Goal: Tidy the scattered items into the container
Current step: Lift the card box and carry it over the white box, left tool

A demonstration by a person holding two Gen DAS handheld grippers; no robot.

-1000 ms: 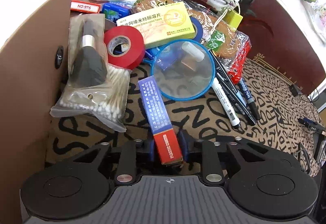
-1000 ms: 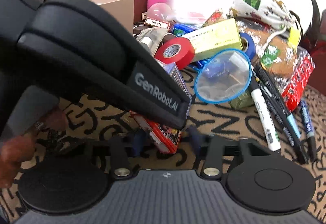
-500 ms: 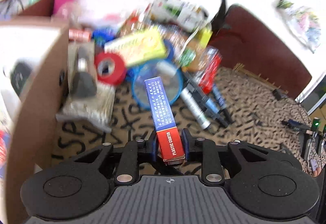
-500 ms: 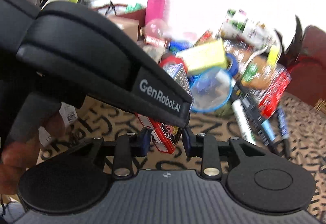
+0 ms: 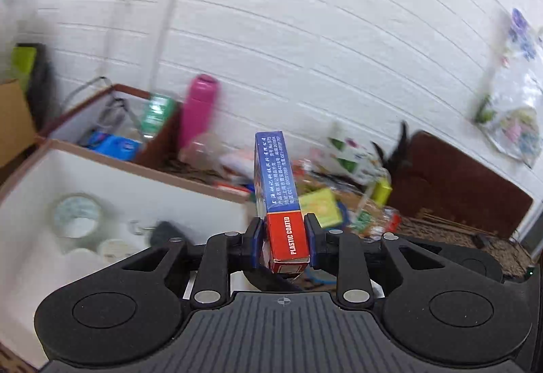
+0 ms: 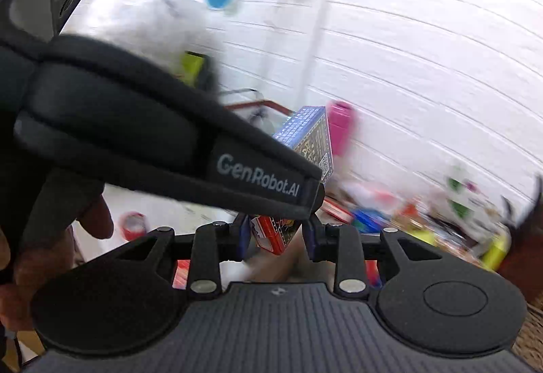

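Observation:
My left gripper is shut on a blue and red card box marked "PLASTIC COATED", held upright in the air. The brown container with white inner walls lies below and left of it, holding tape rolls. In the right wrist view the left gripper's black body fills the left half and carries the same card box. My right gripper has its jaws apart around that box's red end, with a gap on the right side.
Scattered items lie blurred on the patterned cloth beyond the container. A pink bottle and a second open box stand at the back by the white brick wall. A dark brown board stands at right.
Both grippers have risen and tilted up from the cloth. The card box has left the cloth in the left gripper and now sits above the container's edge.

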